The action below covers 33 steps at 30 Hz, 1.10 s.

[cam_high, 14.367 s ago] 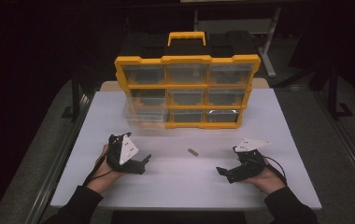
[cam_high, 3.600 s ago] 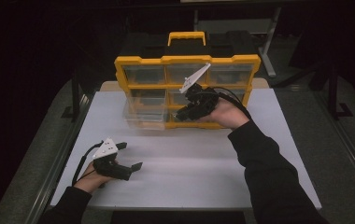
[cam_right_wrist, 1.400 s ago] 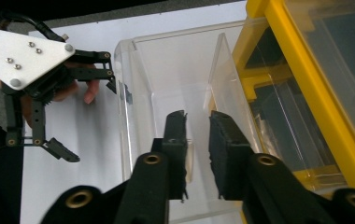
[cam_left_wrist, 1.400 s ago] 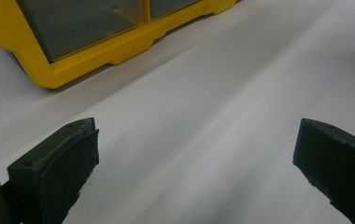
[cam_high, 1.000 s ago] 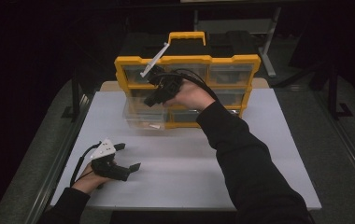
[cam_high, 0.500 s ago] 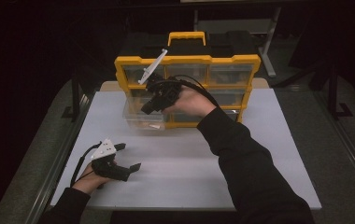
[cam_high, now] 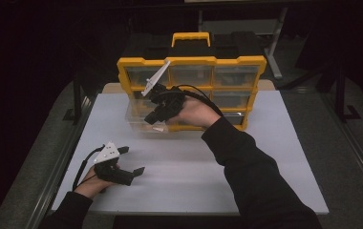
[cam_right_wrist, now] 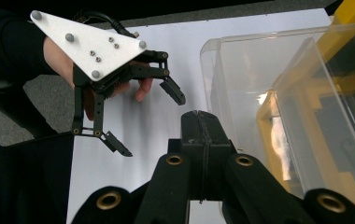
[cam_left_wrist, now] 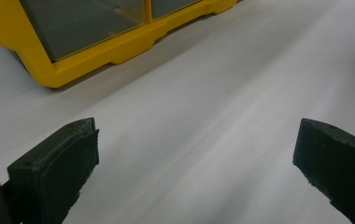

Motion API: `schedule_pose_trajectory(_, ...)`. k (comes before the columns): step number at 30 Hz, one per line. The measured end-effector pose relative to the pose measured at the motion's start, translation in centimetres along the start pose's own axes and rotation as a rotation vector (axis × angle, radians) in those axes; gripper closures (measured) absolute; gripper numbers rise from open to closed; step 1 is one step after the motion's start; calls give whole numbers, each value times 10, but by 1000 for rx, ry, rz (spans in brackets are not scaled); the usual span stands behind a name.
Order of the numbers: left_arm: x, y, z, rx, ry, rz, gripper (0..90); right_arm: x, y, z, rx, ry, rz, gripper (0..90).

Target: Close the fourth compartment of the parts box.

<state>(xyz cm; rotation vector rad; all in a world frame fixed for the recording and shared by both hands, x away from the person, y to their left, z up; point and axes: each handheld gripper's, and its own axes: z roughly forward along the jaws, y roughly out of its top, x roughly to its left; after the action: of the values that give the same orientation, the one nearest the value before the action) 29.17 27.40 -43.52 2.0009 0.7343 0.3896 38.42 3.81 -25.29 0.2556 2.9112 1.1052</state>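
The right gripper (cam_high: 152, 119) has its two black jaws pressed flat together, pad against pad, with nothing visible between them in the right gripper view (cam_right_wrist: 199, 123). Its tip sits just at the clear drawer (cam_high: 141, 117) that stands pulled out from the left column of the yellow organizer (cam_high: 237, 64); whether the tip touches the drawer's wall cannot be told. In the right gripper view the clear drawer (cam_right_wrist: 259, 93) lies just to the right of the closed jaws, its transparent walls open at the top, with the yellow frame behind it. A small pale thing shows below the gripper's tip at the drawer's front in the high view, too small to identify. The right hand (cam_high: 194, 112) holds the gripper in front of the organizer's middle column, the dark sleeve running back toward the near edge of the white table (cam_high: 275, 162), and the cable arcs over the hand.

The left gripper (cam_high: 132, 160) has its jaws spread wide, holding nothing; in the left gripper view its two black pads (cam_left_wrist: 54, 168) stand far apart over bare table surface. It rests low on the table, well apart from the organizer, near the table's front left corner, held by the left hand (cam_high: 96, 181). In the left gripper view the organizer's lower yellow edge (cam_left_wrist: 96, 51) lies ahead, beyond the jaws.
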Motion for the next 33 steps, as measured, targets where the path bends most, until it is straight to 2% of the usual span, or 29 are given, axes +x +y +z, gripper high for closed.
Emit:
schedule_pose_trajectory(13,0,0,1,2,-2,2,0,0,-5,16,26,-12,-4,888)
schedule_pose_trajectory(20,-1,0,2,3,-4,3,0,0,-6,17,27,-14,-5,889)
schedule_pose_trajectory(25,-1,0,1,4,-3,3,0,0,-6,16,21,-36,-9,890)
schedule_pose_trajectory(27,-1,0,1,3,-3,3,0,-2,-6,16,21,-61,-4,890)
schedule_pose_trajectory(29,-1,0,1,2,-3,4,0,-5,-7,15,14,-51,12,890)
schedule_pose_trajectory(33,0,0,1,4,-3,4,0,-6,-7,15,12,-48,13,890)
